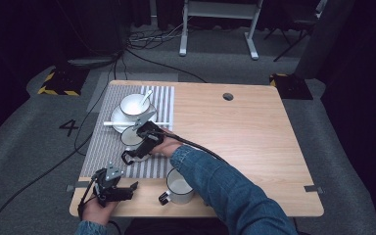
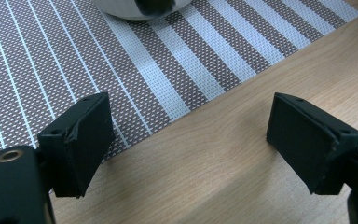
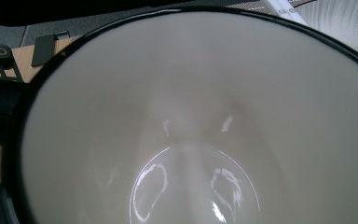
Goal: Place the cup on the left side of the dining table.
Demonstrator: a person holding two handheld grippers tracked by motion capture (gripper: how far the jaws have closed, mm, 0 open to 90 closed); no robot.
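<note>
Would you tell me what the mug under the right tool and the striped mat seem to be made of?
The mug looks like enamelled metal, perhaps glazed ceramic: glossy cream inside with sharp glints and a thin black rim. The striped mat looks like woven vinyl or coarse fabric: a matte, dotted mesh weave.

On the left part of the table (image 1: 254, 147) we have a placemat (image 1: 103, 142), and at its far end a bowl (image 1: 136, 104) sits on a saucer (image 1: 118, 119) with a spoon (image 1: 146, 97) in it. Nearer on the mat a mug (image 1: 129, 138) sits under our right gripper (image 1: 139, 142), just in front of the saucer. A second mug (image 1: 178, 188) stands off the mat at the table's near edge, with our left gripper (image 1: 112, 188) to its left
</note>
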